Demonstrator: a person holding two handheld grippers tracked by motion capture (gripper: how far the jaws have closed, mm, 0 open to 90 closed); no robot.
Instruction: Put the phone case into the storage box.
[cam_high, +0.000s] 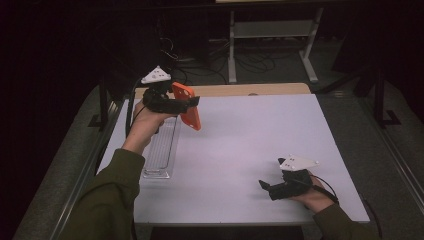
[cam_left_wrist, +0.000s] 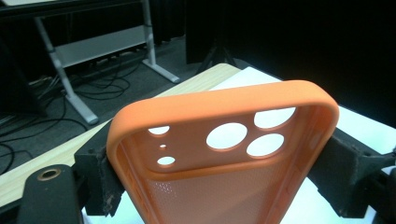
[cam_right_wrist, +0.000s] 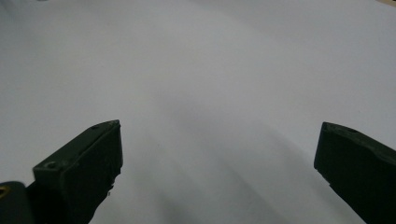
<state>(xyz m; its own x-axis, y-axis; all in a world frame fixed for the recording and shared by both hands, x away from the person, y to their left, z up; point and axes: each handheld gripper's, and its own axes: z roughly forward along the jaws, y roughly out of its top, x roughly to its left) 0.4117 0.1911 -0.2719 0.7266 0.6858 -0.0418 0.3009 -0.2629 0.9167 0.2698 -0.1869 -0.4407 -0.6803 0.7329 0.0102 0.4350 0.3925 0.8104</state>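
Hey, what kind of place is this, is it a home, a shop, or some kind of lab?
Most likely a lab or recording workspace, not a home. A plain white table stands in a dark room, loose cables trail on the floor by a metal bench frame, and the left gripper holds an orange phone case.

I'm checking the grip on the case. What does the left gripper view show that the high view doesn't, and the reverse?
Left gripper view: the orange case's inside, its camera cutouts, and both jaws pressed on its side edges.
High view: the right gripper open and low over the white table, and a clear tray below the left gripper.
Both: the case, clamped above the table.
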